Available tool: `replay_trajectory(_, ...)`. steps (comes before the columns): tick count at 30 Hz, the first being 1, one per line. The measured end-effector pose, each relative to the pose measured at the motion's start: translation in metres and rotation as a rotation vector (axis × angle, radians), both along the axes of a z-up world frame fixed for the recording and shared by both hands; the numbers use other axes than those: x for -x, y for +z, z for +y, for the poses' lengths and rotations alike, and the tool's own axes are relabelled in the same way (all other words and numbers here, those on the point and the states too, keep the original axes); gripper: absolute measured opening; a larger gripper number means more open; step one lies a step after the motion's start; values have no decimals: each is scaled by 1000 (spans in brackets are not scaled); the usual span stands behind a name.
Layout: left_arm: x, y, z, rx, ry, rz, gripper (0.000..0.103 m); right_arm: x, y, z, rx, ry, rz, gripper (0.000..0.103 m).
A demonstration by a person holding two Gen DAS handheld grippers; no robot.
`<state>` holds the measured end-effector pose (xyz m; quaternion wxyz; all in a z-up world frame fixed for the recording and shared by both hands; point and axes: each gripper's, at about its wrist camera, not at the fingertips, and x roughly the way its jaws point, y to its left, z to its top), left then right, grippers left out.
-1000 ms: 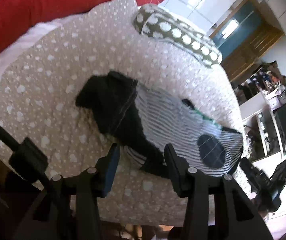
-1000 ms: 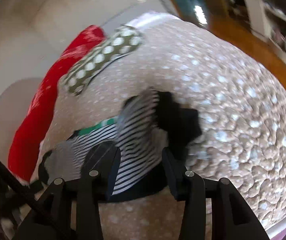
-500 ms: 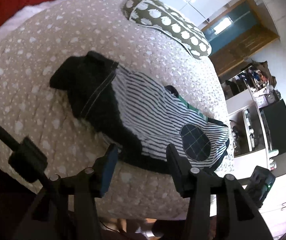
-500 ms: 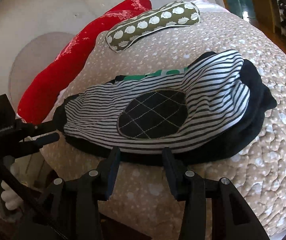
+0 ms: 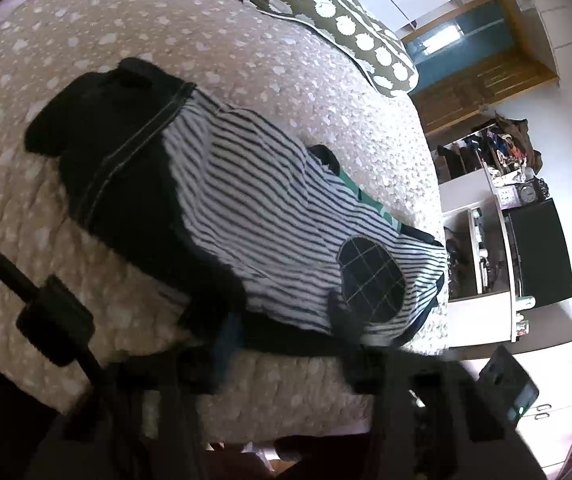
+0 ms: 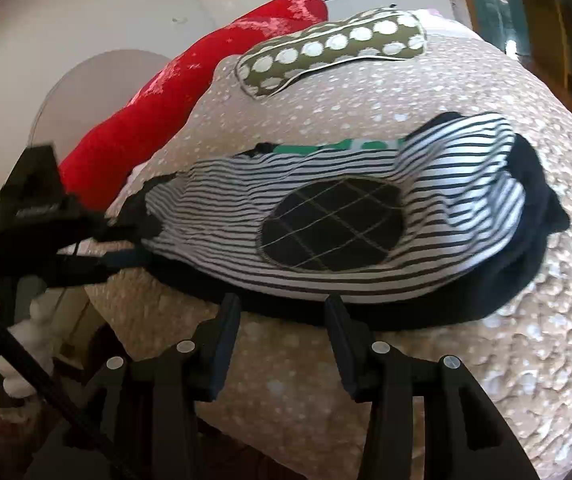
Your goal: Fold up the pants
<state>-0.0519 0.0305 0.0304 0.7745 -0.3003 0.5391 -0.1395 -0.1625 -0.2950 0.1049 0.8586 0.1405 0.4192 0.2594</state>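
At the bed's near edge both tools meet the striped pants (image 6: 326,216), the right gripper (image 6: 282,312) spread wide with nothing between its fingers, the left gripper (image 5: 282,316) also apart over the dark hem, the dotted pillow (image 6: 326,48) lying beyond them.

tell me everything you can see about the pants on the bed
The pants are soft knit, white with thin dark stripes, an oval dark quilted patch, black trim and a green band at the far edge. They lie folded and rumpled on the spotted bedspread. Both open grippers, left and right, reach their near edge.
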Motion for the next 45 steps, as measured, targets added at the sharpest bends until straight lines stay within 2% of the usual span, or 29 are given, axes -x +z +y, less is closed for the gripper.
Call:
replay_trajectory(6,0,7,-1,5,10,-23,17,4,-1,7,21,20,-14,47)
replay_trajectory(8,-4,2,-1,13,24,-5,24,3,-1,8,16,22,-18,47)
replay_trajectory(10,-6,-8,-1,62,34,26,46,2,0,12,12,36,-26,47)
replay_trajectory(12,-8,-17,-1,95,52,50,49,2,3,16,21,50,-39,47)
replay_trajectory(14,-9,-21,-3,82,51,54,49,2,6,21,40,62,-54,50)
replay_trajectory(15,-9,-21,-4,74,50,53,47,2,7,25,53,69,-64,50)
replay_trajectory(16,-10,-21,-5,63,49,51,40,1,8,27,60,73,-69,50)
replay_trajectory(17,-10,-20,-6,53,48,45,30,0,8,29,67,78,-72,50)
replay_trajectory(18,-11,-18,-6,53,42,42,15,-1,9,32,71,83,-75,50)
replay_trajectory(24,-7,2,-9,70,32,-19,11,-8,13,58,118,135,-118,50)
replay_trajectory(28,-3,15,-11,62,26,-54,11,-15,14,69,229,106,-177,50)
replay_trajectory(31,-1,22,-11,50,25,-78,11,-23,8,63,306,68,-173,50)
replay_trajectory(35,2,32,-13,-6,27,-108,11,-30,-2,36,348,3,-144,38)
replay_trajectory(37,5,38,-16,-44,24,-134,11,-32,-4,19,344,-33,-128,20)
replay_trajectory(38,6,42,-17,-62,22,-149,11,-34,-4,11,339,-46,-119,14)
replay_trajectory(41,7,48,-20,-95,17,-173,11,-35,-1,-6,290,-65,-100,7)
replay_trajectory(45,7,53,-21,-124,15,-192,11,-33,15,-9,273,-78,-132,6)
